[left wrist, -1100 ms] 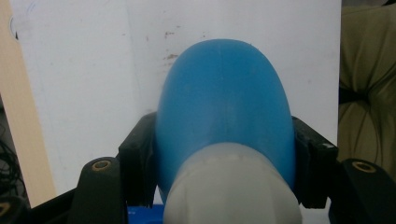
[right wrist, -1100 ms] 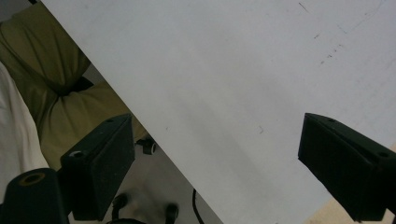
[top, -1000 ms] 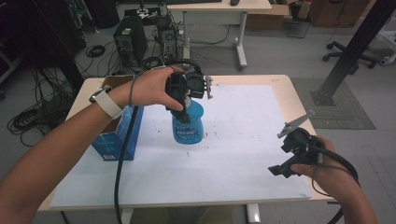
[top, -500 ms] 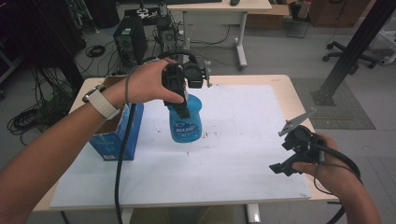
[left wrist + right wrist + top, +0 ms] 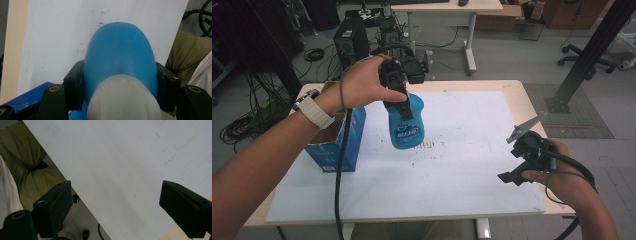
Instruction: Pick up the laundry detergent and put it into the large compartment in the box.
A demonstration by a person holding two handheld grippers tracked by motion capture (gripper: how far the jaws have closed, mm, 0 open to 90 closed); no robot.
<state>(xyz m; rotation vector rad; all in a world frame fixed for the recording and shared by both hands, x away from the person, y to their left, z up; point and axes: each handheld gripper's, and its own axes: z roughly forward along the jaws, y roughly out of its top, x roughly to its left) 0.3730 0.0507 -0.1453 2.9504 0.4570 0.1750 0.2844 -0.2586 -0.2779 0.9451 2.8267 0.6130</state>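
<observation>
1. Counter [image 5: 492, 87] covered by a white sheet [image 5: 472, 150]; cabled workshop floor beyond.
2. Your left gripper [image 5: 404, 102] has its fingers clamped on the blue bottle [image 5: 406, 125], held above the sheet's far left; lifting looks done.
3. Blue box [image 5: 337, 145], left edge: the likely destination remains.
4. Your right gripper [image 5: 517, 155], fingers apart, holds nothing near right.

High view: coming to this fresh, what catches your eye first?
The blue bottle stands out, clamped near its white cap by the left tongs and held above the white sheet left of middle. Next, the blue carton with its top open at the table's left edge. The right tongs wait open and empty over the sheet's near right corner.
</observation>
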